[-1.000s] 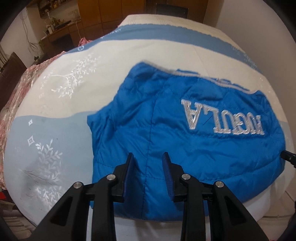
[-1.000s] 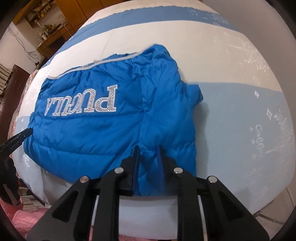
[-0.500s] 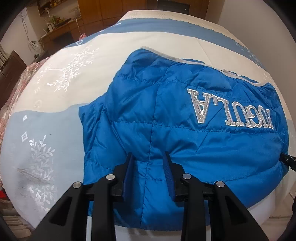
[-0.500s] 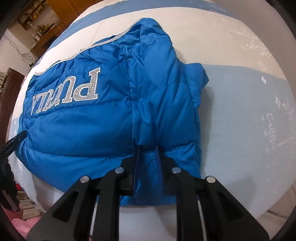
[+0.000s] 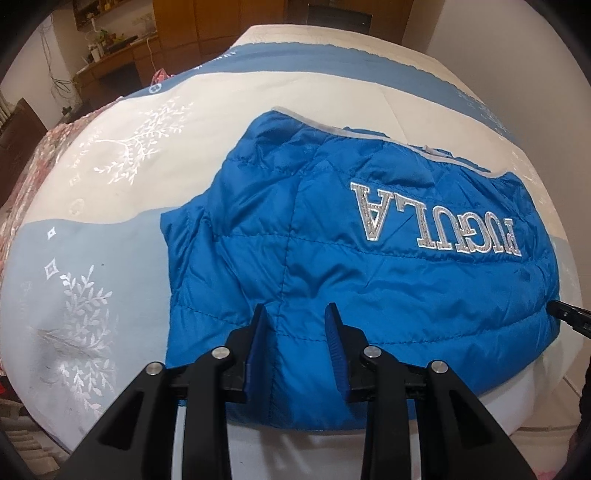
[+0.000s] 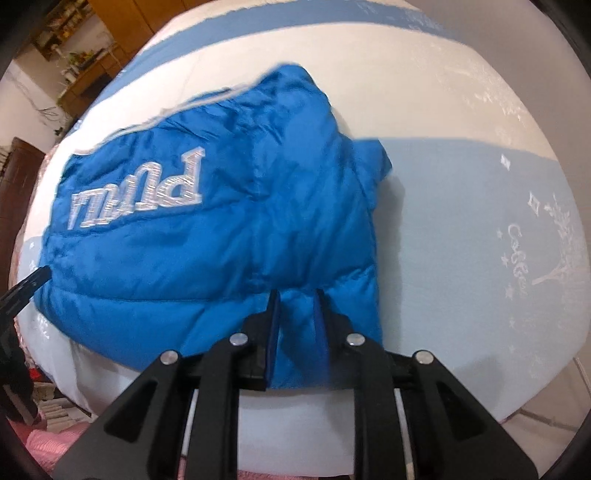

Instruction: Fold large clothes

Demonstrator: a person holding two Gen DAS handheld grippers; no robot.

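A blue puffer jacket (image 5: pixel 332 240) with silver lettering lies spread across the bed, its far hem edged in grey. My left gripper (image 5: pixel 295 308) is shut on the jacket's near edge, with padded fabric bunched between its pads. My right gripper (image 6: pixel 297 293) is shut on the same near edge of the jacket (image 6: pixel 221 229), at its right end beside a folded-in sleeve. The tip of each gripper shows in the other's view: the right gripper's finger (image 5: pixel 569 317) and the left gripper's finger (image 6: pixel 29 284). The right wrist view is slightly blurred.
The bedspread (image 5: pixel 110 177) is white and pale blue with silver leaf prints, and its near edge drops away just below the grippers. A pink floral cloth (image 5: pixel 22 184) lies off the bed's left side. Wooden cabinets (image 5: pixel 207 26) stand at the back; a plain wall is on the right.
Half a second ago both views sat closer over the jacket; now they have drawn back a little. Both grips on the near edge have held.
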